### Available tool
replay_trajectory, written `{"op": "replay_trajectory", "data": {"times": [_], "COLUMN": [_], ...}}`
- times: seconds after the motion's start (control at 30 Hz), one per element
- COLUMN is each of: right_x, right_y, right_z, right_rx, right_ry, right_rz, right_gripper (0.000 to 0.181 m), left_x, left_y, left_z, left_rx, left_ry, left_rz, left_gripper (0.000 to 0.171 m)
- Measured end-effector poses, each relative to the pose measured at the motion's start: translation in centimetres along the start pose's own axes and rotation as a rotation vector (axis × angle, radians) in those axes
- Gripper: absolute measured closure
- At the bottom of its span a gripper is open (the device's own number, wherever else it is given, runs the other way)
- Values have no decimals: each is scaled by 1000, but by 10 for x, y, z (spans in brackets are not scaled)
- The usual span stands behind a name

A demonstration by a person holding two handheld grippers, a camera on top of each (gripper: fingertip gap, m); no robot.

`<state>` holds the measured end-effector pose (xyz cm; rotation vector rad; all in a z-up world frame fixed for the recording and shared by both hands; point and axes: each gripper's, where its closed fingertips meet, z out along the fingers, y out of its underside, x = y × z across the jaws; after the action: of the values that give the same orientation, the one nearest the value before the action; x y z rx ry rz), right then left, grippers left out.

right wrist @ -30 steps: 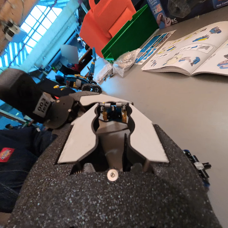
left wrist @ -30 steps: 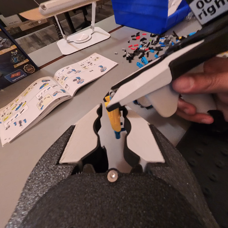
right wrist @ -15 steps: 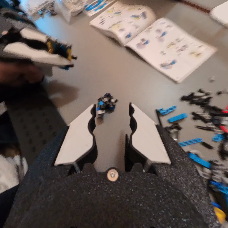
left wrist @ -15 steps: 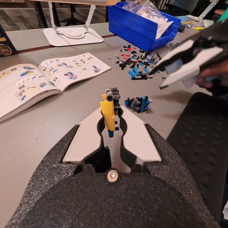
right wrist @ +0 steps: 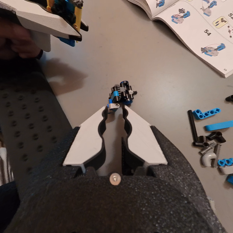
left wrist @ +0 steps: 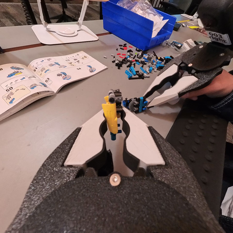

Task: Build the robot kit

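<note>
Yellow plastic shows first — a yellow-and-black brick assembly (left wrist: 112, 113) sits upright between the fingers of the left gripper (left wrist: 114, 112), clamped near the tips, w/ a grey pin end at its top and a blue peg sticking out below; the gripper is held above the grey counter (left wrist: 50, 126), not touching it. From the right wrist view the same gripper (right wrist: 76, 31) hangs at upper left w/ a hand (right wrist: 15, 41) under it.

Right gripper (right wrist: 114, 107) is low at the counter; its fingers are narrowed to a slim gap, and a small blue-and-black geared sub-assembly (right wrist: 121, 93) lies on the counter right at the tips. A grey-and-blue end of it sits against the left fingertip (right wrist: 104, 109); can't tell whether the fingers actually pinch it or just touch it. In the left wrist view that gripper (left wrist: 146, 102) comes in from the right, tips at the blue end of the sub-assembly (left wrist: 135, 104), which lies just beside the held yellow piece.

Around them: open instruction booklet (left wrist: 50, 74) to the left on the counter; a scatter of loose bricks (left wrist: 138, 63) — black, blue, red, grey — beyond the sub-assembly; a blue bin (left wrist: 132, 26) w/ clear plastic bags behind the scatter; a white lamp base (left wrist: 65, 32) farther back; a black studded mat (left wrist: 196, 145) along the near right edge.
</note>
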<state>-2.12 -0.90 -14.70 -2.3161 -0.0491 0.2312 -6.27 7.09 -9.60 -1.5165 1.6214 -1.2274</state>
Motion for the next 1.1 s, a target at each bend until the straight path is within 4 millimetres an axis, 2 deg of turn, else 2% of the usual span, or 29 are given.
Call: {"op": "replay_trajectory", "data": {"times": [0.1, 0.37, 0.47, 0.57, 0.73, 0.83, 0.97, 1.1], "right_x": [-1, 1, -15, -32, -40, -38, -44, -55], "right_y": [-1, -15, -39, -72, -92, -92, -101, -98], "right_z": [2, -6, -16, -24, -13, -5, -16, -7], "right_rx": [14, 103, 201, 352, 436, 422, 423, 347], "right_ry": [-27, -95, -171, -229, -167, -2, 312, 535], "right_rz": [19, 163, 180, 200, 174, 33, -416, -781], "right_gripper": [166, 167, 167, 168, 168, 167, 167, 168], "left_x": [0, 4, 5, 4, 0, 3, 3, 4], "left_y": [0, 3, 5, 3, 2, 5, 9, 12], "left_z": [0, 3, 4, 3, 2, 3, 6, 7], "left_rx": [-1, -20, -34, -24, -15, -30, -54, -75], "left_ry": [2, 12, 9, -21, -28, 3, 26, 36], "left_rz": [2, 26, 46, 71, 45, 23, -10, -18], "left_gripper": [154, 154, 154, 155, 155, 155, 156, 156]}}
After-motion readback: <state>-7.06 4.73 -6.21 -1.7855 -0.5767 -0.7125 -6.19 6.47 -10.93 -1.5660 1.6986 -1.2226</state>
